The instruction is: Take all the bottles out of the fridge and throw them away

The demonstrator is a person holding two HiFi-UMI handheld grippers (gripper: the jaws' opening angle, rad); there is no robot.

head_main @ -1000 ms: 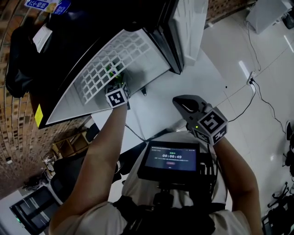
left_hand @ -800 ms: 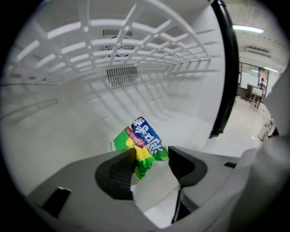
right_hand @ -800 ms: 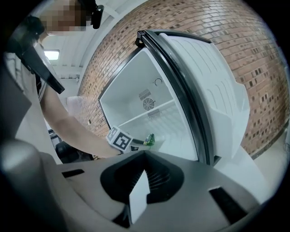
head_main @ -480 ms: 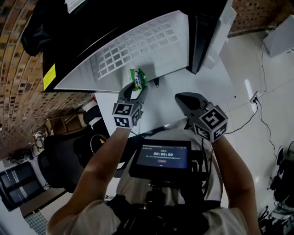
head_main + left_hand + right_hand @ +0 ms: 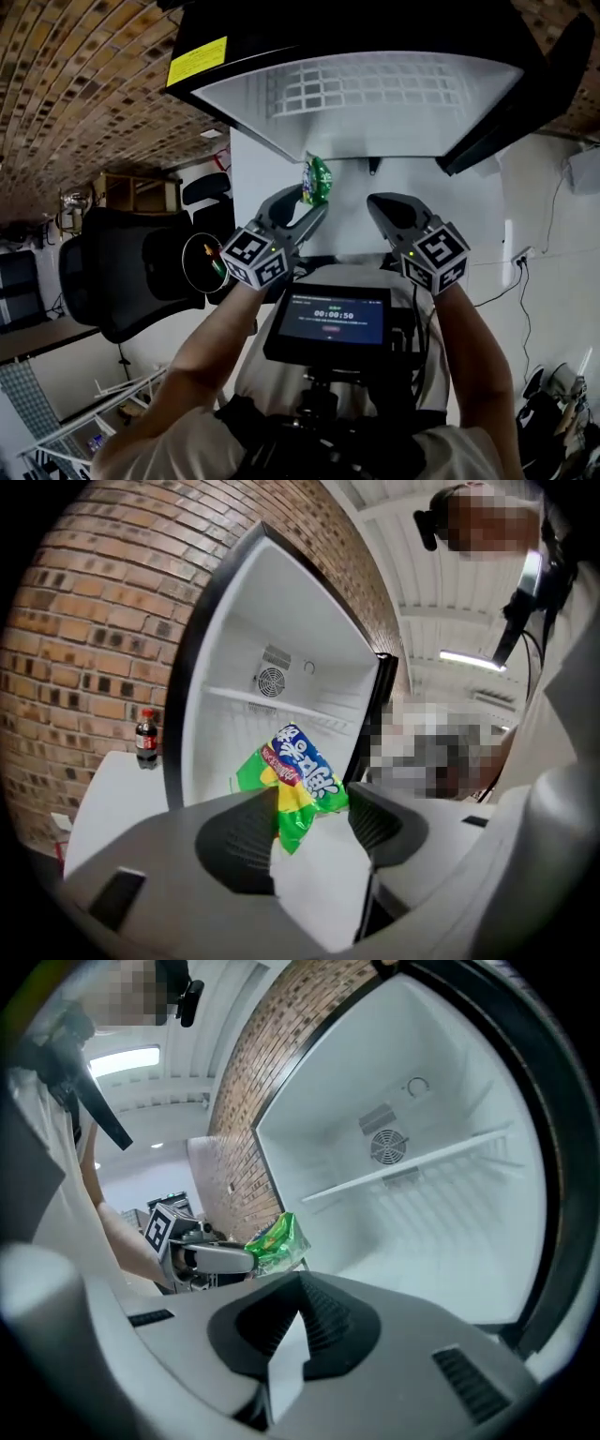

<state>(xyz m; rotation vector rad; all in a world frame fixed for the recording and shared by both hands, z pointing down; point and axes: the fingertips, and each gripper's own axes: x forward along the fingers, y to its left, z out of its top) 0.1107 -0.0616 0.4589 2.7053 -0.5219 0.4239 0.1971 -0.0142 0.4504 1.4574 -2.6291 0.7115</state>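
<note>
My left tongs (image 5: 312, 200) hold a crinkly green and yellow snack packet with blue print (image 5: 298, 778) just in front of the open black fridge with a white inside (image 5: 375, 127). The jaws stand wide around the puffy packet. Both pads seem to press on it, though the left gripper view leaves the contact on one side unclear. My right tongs (image 5: 300, 1288) hang beside the left ones, also facing the fridge's mouth, closed tight, pad on pad.

The one bottle I can see is a small dark cola bottle with a red label (image 5: 145, 735). It stands upright outside the fridge, to its left in the left gripper view. It is on the white tabletop (image 5: 108, 803) against the brick wall (image 5: 84, 621), well apart from both tongs.

Inside the fridge I see a white wire shelf (image 5: 375, 89) across the middle and a round fan grille (image 5: 386, 1147) on the back wall above it.
</note>
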